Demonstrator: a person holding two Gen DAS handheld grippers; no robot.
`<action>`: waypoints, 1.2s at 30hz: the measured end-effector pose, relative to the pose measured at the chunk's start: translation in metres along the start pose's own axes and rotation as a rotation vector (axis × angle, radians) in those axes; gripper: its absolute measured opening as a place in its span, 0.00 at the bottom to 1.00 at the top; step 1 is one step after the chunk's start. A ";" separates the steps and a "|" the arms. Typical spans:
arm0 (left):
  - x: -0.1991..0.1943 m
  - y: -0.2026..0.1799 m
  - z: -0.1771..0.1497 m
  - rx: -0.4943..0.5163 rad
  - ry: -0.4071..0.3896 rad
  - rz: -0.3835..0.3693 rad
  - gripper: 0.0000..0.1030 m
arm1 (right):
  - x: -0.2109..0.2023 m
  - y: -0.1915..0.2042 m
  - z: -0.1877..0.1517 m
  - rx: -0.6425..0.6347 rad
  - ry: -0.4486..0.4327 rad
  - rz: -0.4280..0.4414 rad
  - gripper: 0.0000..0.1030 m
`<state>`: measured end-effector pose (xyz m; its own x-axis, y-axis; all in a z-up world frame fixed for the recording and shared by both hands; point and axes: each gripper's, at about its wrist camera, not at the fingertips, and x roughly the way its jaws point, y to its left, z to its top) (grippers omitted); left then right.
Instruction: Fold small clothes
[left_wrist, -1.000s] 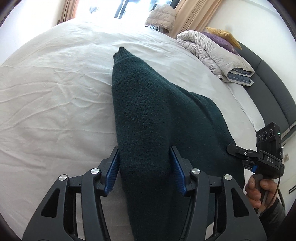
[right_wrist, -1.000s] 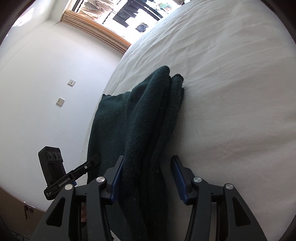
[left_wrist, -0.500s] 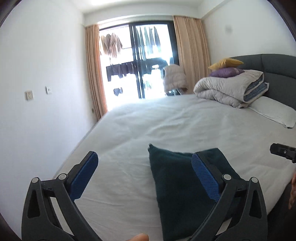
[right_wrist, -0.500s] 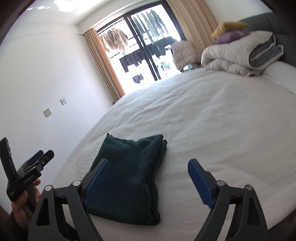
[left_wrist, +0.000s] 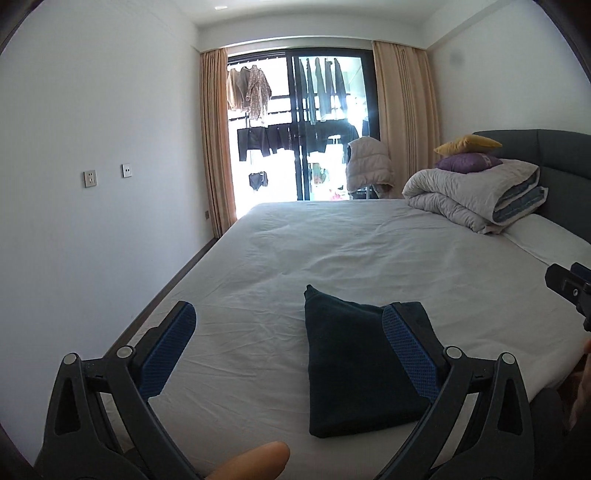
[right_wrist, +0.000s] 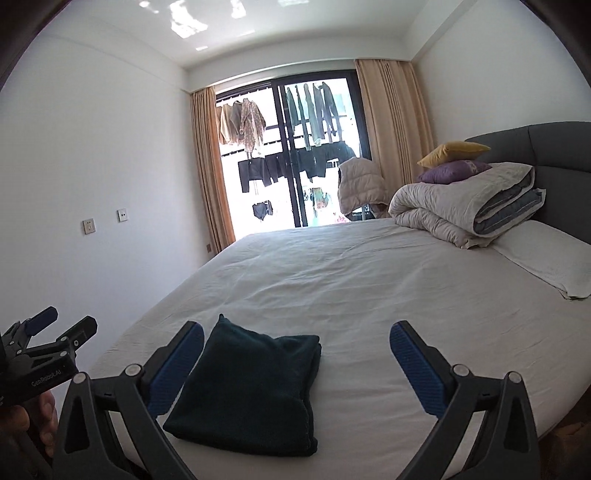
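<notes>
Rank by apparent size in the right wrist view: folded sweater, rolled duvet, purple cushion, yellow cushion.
1. folded sweater, though nearness inflates it
2. rolled duvet
3. purple cushion and yellow cushion: too alike to rank

Each black plastic two-finger tool, left (left_wrist: 291, 354) and right (right_wrist: 295, 365), has ribbed blue pads (right_wrist: 415, 365), silver screws (left_wrist: 451, 351), triangular cut-outs. White "GenRobot.AI" lettering (right_wrist: 46, 377) at nine o'clock; bare skin (left_wrist: 255, 463) at six.

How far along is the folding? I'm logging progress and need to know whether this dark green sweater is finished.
Done: the dark green sweater lies on the white bed sheet as a compact, layered rectangle. In hand: nothing; the left gripper and right gripper are both open and clear of it. Left: no other unfolded small clothes show on the bed, so at most a tidy-up of the edges.
</notes>
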<state>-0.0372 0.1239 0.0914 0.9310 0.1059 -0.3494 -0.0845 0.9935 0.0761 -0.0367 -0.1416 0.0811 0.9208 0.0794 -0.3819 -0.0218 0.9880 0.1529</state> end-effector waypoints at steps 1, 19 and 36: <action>0.000 0.001 -0.004 -0.001 0.021 0.011 1.00 | 0.000 0.001 -0.002 -0.002 0.014 -0.013 1.00; 0.095 -0.012 -0.083 -0.039 0.397 -0.031 1.00 | 0.050 0.014 -0.067 -0.041 0.268 -0.008 1.00; 0.129 -0.015 -0.110 -0.040 0.470 -0.033 1.00 | 0.078 0.008 -0.090 -0.019 0.387 -0.065 1.00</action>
<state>0.0454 0.1276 -0.0578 0.6726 0.0726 -0.7364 -0.0797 0.9965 0.0255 -0.0002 -0.1152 -0.0297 0.7053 0.0566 -0.7066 0.0213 0.9947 0.1010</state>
